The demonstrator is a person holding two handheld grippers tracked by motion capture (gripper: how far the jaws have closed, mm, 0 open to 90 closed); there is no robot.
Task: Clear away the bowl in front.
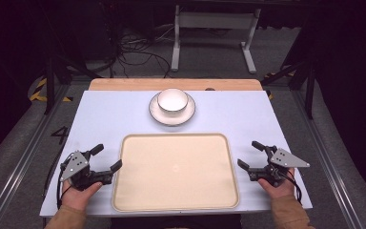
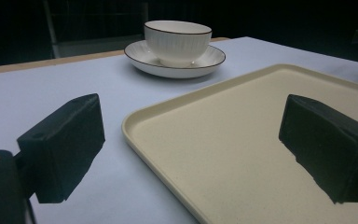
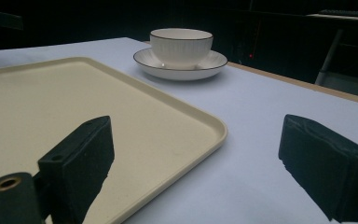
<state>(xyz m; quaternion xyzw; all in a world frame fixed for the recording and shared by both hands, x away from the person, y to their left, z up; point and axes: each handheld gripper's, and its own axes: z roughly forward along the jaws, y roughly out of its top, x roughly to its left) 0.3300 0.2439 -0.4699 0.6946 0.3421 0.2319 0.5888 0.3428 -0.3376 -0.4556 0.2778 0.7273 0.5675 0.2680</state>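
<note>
Two spread hand-held grippers, left and right, apparently empty, flank tray.

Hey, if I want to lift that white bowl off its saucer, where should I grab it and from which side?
Probably the bowl by its rim, from above, one finger inside and one outside: it sits upright and open-topped, and the wide saucer blocks a low side approach. Both grippers are open.

High view looks down; gripper views, low, share the tray.
</note>
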